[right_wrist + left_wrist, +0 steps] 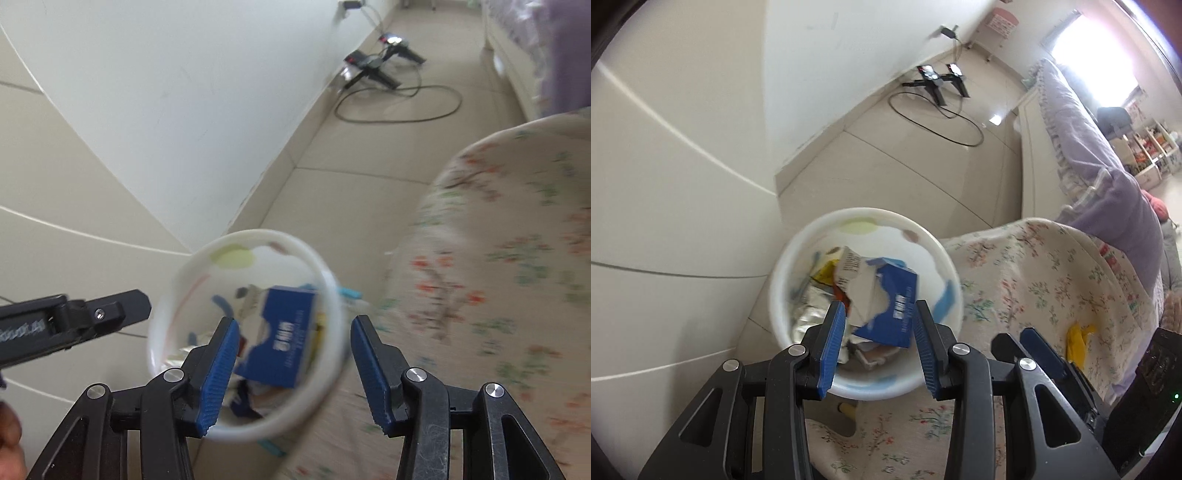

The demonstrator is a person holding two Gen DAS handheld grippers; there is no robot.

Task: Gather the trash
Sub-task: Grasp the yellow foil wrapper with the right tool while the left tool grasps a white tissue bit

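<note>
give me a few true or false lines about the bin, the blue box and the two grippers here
1. The white bin stands on the floor beside the floral cloth. True.
2. The blue box lies on the floral cloth. False: it lies inside the bin, on top of the other trash.
3. The left gripper is clamped on the blue box. False: its jaws stand apart above the bin, with nothing pressed between them.
4. A yellow scrap lies on the floral cloth, outside the bin. True.
5. The right gripper has its jaws shut tight. False: they stand apart over the bin and grip nothing.
6. A black cable lies looped on the floor. True.
</note>
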